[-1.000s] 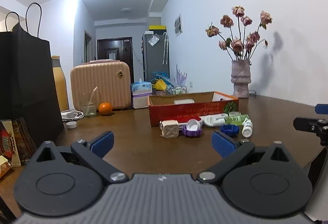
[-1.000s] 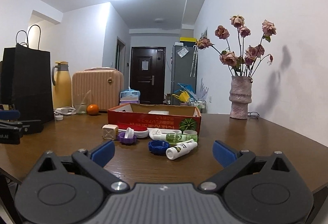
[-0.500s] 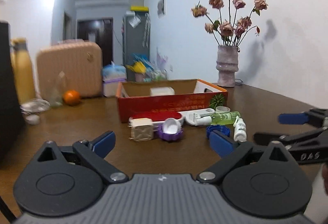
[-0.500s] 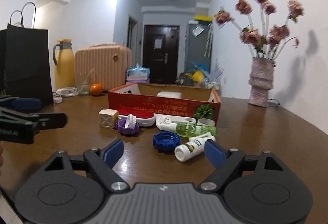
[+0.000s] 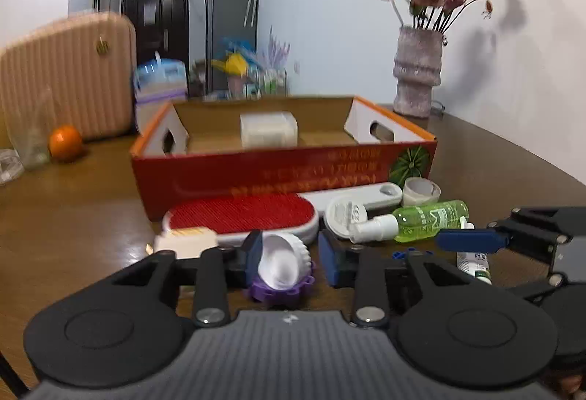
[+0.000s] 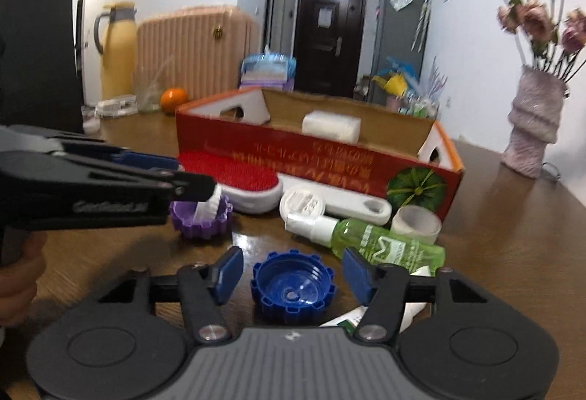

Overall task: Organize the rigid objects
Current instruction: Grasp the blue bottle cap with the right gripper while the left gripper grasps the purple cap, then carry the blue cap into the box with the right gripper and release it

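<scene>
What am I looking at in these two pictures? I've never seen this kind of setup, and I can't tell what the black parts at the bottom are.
No robot here: a person carries a two-finger hand-held gripper in each hand, each with a camera looking along its fingers. The black parts are the grippers themselves.

In the left camera's picture, the left hand-held gripper is open, its blue pads either side of a white cap sitting in a purple cap.

In the right camera's picture, the right hand-held gripper is open around a blue cap. Nothing is held yet.

On the brown table also lie a red brush, a green spray bottle and a red cardboard box holding a white block.
</scene>
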Available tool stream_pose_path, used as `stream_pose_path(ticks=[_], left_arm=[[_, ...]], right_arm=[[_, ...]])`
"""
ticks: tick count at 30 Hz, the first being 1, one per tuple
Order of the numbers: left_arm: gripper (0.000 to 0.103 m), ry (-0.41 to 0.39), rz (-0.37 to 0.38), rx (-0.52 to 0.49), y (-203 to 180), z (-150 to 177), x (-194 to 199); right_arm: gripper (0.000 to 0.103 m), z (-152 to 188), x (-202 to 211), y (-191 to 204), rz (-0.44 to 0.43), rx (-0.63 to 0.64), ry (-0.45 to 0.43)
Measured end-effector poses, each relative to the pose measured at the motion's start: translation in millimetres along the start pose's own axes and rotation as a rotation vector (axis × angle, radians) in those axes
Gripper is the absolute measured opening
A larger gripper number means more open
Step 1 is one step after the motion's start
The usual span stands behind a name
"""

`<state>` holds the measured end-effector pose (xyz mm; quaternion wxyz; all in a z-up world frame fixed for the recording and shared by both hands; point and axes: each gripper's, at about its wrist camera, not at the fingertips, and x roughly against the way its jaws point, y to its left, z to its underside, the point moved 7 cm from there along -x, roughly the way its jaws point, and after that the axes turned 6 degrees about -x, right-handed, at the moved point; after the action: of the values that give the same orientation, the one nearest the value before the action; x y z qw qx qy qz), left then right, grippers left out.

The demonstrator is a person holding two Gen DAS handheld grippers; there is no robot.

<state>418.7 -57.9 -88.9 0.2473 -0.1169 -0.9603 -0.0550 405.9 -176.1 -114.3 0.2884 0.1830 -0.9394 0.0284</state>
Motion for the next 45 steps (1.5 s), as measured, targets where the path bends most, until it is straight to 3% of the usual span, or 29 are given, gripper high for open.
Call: stream_pose_path(ticks=[2,4,6,9,14,20,25,32,38,45], left_arm=[[0.027,0.015,0.012,0.004,-4,1,-6],[0.011,0.033,0.022,0.003,-6,2,-12],[0.005,0.047,0.028,0.024,-6,3,-15],[0.004,0.036,0.029,0.049,-3,2,-12],[0.004,-0.055,-0.007,0.014,-6,-13,16],[0.004,-0.179,-0.054,0.01,-2,-25,89],[0.004,-0.242,-0.149,0.013,0,-4,158],[0.004,-0.316,-0.179,0.008,-8,27,235],[0.004,-0.37,-0.195,0.016,-6,41,270],[0.004,-0.415,-0.206,0.027,0,42,290]], right_arm=[[0.056,-1,-5,-2,-0.001,-0.003,0.009],[0.053,-1,-8,-4,-0.013,-0.011,0.011],[0.053,-2,-9,-6,-0.015,-0.02,0.009],[0.052,-2,-8,-7,-0.02,-0.032,0.003],[0.052,-9,7,-2,-0.018,-0.03,-0.038],[0.052,-21,62,13,-0.017,0.007,-0.162],[0.052,-15,118,26,0.022,-0.006,-0.275],[0.052,10,183,59,0.064,-0.047,-0.356],[0.052,27,225,82,0.111,-0.039,-0.424],[0.052,21,250,85,0.15,-0.034,-0.476]])
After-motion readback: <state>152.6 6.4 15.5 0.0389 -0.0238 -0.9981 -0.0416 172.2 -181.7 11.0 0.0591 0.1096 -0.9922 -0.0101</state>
